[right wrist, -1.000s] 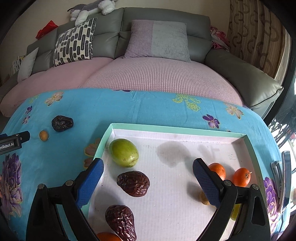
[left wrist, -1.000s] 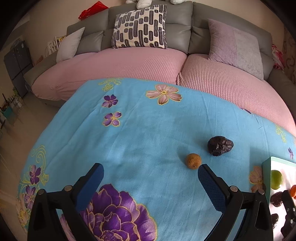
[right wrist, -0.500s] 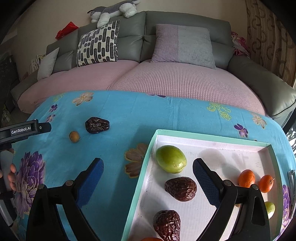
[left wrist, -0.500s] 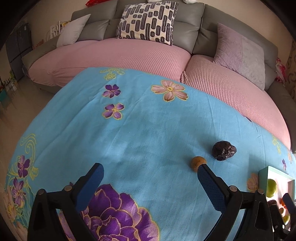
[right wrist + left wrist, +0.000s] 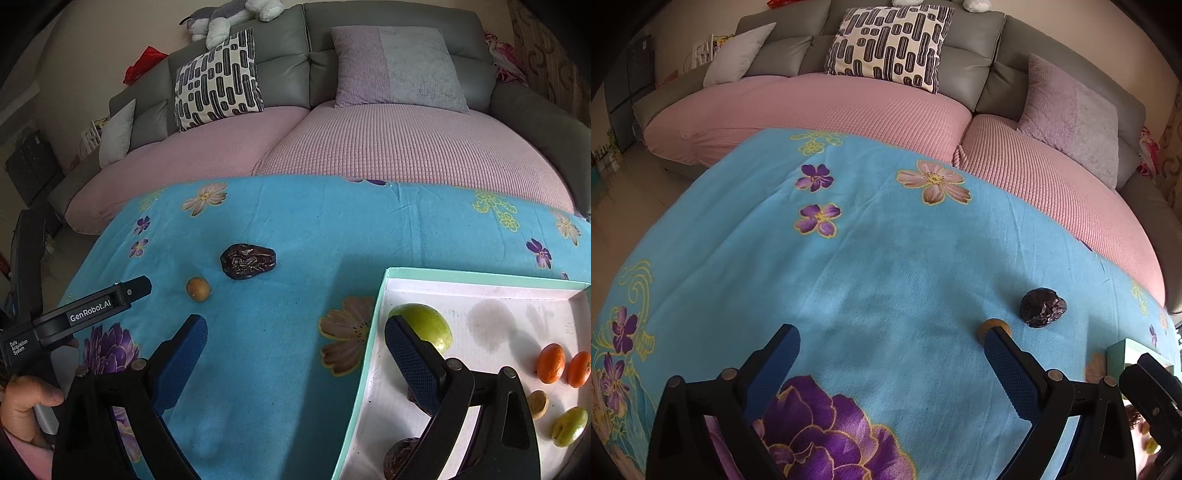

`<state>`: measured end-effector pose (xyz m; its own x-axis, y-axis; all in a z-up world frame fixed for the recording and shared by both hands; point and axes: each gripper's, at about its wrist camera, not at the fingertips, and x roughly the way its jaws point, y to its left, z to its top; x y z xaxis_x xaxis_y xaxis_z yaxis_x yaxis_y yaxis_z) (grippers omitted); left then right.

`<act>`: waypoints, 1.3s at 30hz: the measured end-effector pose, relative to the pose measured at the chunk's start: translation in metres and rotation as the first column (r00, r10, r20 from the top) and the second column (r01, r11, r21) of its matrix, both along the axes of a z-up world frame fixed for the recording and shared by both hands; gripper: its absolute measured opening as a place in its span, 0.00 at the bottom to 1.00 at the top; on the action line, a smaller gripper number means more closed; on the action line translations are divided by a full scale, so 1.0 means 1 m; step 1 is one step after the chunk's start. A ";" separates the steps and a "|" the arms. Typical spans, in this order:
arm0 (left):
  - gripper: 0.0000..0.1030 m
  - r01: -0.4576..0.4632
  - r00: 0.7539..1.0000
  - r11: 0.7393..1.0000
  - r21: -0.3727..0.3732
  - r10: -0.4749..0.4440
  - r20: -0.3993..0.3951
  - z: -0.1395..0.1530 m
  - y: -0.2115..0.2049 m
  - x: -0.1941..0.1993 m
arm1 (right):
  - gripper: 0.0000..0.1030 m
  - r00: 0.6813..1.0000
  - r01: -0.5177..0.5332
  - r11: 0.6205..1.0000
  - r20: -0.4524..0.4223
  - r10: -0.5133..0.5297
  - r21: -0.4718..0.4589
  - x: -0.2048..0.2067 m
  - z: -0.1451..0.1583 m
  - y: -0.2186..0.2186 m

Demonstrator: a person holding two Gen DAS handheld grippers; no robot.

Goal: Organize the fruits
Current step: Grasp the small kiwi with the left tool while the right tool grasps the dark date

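Right gripper (image 5: pixel 295 332) swung left off tray (image 5: pixel 480 275), spread wide (empty), dark date (image 5: pixel 248 261) ahead, left gripper (image 5: pixel 892 341) likewise apart.

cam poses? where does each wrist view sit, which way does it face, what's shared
Left wrist: on the left gripper, facing the sofa across the blue cloth; its own open fingers show.
Right wrist: on the right gripper, straddling the tray edge; own open fingers, left gripper and hand show.
Shared: dark date, small brown fruit.
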<state>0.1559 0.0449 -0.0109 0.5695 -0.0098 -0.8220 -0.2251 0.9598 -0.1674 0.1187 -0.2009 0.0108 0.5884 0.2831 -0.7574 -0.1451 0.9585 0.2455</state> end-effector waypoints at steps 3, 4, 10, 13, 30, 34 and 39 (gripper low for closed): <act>0.92 0.021 1.000 1.000 -0.002 -0.021 -0.007 -0.004 -0.006 0.002 | 0.94 0.999 -0.034 0.999 -0.021 0.034 0.018 0.014 0.002 0.009; 0.91 0.029 1.000 1.000 -0.002 -0.029 -0.009 -0.005 -0.008 0.003 | 0.94 0.999 -0.042 0.999 -0.027 0.043 0.018 0.019 0.003 0.012; 0.91 0.091 0.996 0.995 -0.039 -0.091 -0.002 -0.009 -0.023 0.006 | 0.93 0.994 -0.080 0.991 -0.067 0.087 0.107 0.046 0.003 0.020; 0.91 0.128 0.992 0.991 -0.043 -0.128 0.006 -0.010 -0.032 0.008 | 0.91 0.989 -0.100 0.985 -0.098 0.114 0.140 0.062 0.000 0.024; 0.45 0.201 0.979 0.976 -0.083 -0.202 -0.009 -0.027 -0.051 0.025 | 0.86 0.963 -0.109 0.984 -0.231 0.139 0.140 0.104 -0.041 0.040; 0.31 0.210 0.977 0.969 -0.127 -0.212 -0.001 -0.027 -0.051 0.025 | 0.73 0.958 -0.124 0.982 -0.242 0.157 0.145 0.107 -0.048 0.047; 0.27 0.218 0.976 0.967 -0.136 -0.219 0.003 -0.026 -0.051 0.024 | 0.62 0.958 -0.131 0.981 -0.238 0.162 0.141 0.108 -0.050 0.051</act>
<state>0.1798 -0.0061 -0.0368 0.5312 -0.2438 -0.8114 -0.0152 0.9548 -0.2969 0.2267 -0.1502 -0.0391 0.3325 0.4516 -0.8280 -0.2013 0.8917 0.4055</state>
